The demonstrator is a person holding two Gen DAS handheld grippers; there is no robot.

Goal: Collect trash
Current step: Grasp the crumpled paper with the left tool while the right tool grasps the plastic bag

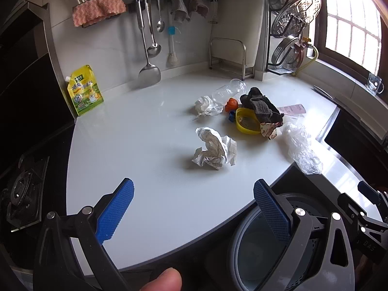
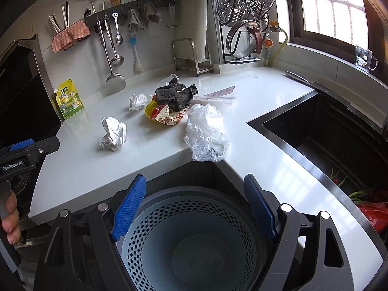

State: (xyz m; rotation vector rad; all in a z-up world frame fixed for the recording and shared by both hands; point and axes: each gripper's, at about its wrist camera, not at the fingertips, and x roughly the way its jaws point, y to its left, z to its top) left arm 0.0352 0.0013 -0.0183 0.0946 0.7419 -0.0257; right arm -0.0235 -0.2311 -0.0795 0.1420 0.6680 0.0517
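Trash lies on the white counter (image 1: 145, 145): a crumpled checked paper (image 1: 214, 149) (image 2: 112, 133), a white tissue wad (image 1: 206, 105) (image 2: 137, 101), a clear bottle (image 1: 229, 91), a black rag (image 1: 263, 105) (image 2: 175, 95) over a yellow lid (image 1: 246, 122), and a clear plastic bag (image 1: 300, 146) (image 2: 206, 133). My left gripper (image 1: 194, 208) is open and empty above the counter's near edge, short of the checked paper. My right gripper (image 2: 195, 203) is open and empty over a grey perforated bin (image 2: 191, 240) (image 1: 257, 249) below the counter's edge.
A yellow sauce pouch (image 1: 84, 89) leans at the left wall. Utensils (image 1: 148, 36) hang on the back rail. A dish rack (image 2: 245, 19) stands in the corner. A black sink (image 2: 327, 131) lies to the right, a stove burner (image 1: 21, 191) to the left.
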